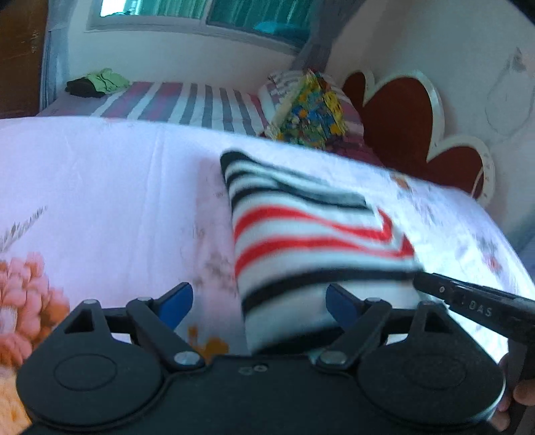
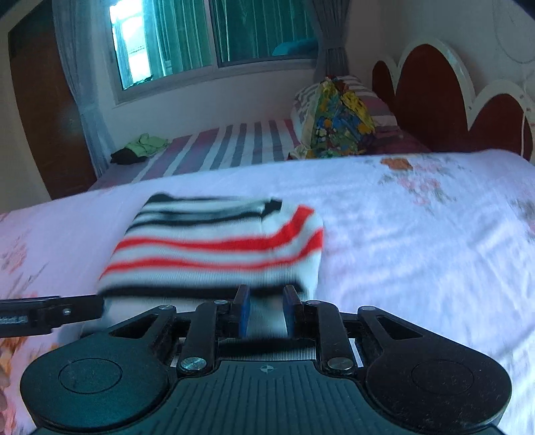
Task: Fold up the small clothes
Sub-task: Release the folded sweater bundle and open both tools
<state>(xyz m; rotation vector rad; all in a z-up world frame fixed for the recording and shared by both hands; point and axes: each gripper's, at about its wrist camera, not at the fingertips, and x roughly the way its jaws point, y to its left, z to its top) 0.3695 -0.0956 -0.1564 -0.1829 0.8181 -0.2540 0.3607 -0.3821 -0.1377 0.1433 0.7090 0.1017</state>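
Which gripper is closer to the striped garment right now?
Right. The right gripper is shut on the striped garment at its near edge; the left gripper is open, straddling its near-left corner.

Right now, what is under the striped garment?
The striped garment lies folded on the floral sheet, which shows all around it. Whatever sits directly beneath is covered. The right gripper pinches its near edge.

Bedroom. Window (image 2: 214,40) with green curtains admits daylight through the far wall. Dark wooden wardrobe (image 2: 40,110) at left. Striped bed (image 2: 227,144) beneath the window carries green clothes (image 2: 147,144). Red scalloped headboard (image 2: 431,100) against the white wall (image 2: 384,30).
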